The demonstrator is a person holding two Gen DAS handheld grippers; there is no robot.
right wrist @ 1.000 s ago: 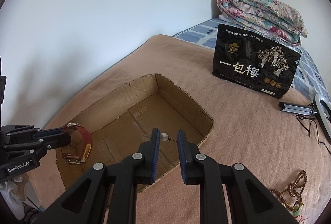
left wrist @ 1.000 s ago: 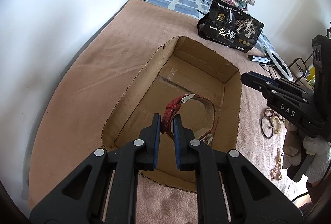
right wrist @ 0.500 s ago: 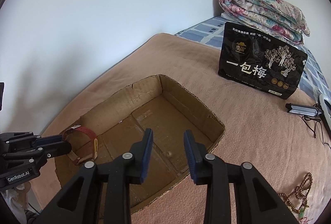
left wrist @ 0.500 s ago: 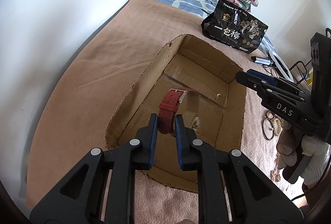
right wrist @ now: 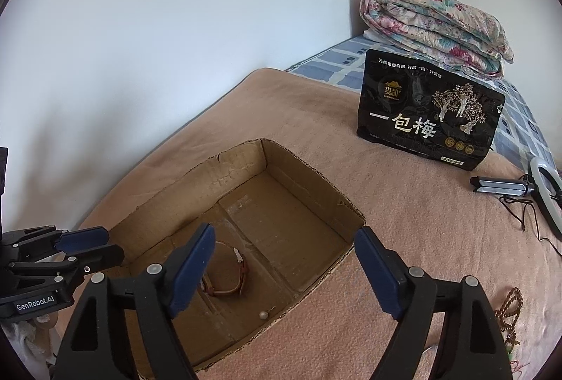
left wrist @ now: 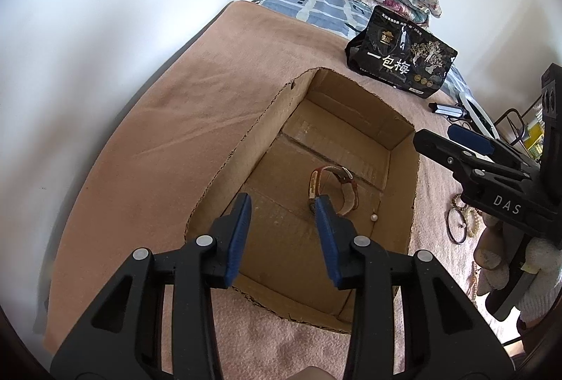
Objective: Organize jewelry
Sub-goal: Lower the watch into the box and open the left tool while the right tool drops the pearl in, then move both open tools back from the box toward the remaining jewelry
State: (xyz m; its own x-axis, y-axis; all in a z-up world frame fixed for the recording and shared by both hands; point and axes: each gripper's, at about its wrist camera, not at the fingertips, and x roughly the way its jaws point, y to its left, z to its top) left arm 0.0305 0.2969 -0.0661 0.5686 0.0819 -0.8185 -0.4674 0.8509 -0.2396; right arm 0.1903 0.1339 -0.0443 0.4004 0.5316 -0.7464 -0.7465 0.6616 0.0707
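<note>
A red-strap watch [left wrist: 342, 188] lies on the floor of the open cardboard box [left wrist: 246, 148], also seen in the right wrist view [right wrist: 232, 278]. A small pearl [left wrist: 374, 217] lies beside it in the box, and shows in the right wrist view [right wrist: 262, 314]. My left gripper [left wrist: 282, 222] is open and empty above the box's near end. My right gripper [right wrist: 284, 260] is open and empty above the box's near edge; it appears at the right of the left wrist view [left wrist: 453, 141]. The left gripper shows at the left of the right wrist view [right wrist: 91, 244].
The box sits on a pink blanket [right wrist: 404, 204]. A black snack bag [right wrist: 428, 123] stands behind it, with a folded floral quilt [right wrist: 435, 25] beyond. A ring light and cable [right wrist: 527, 190] lie at right. Bead bracelets [left wrist: 463, 218] and a bead string [right wrist: 509, 313] lie on the blanket.
My left gripper opened and let go of the watch, which now lies in the box. My right gripper opened wide after dropping the pearl into the box.
</note>
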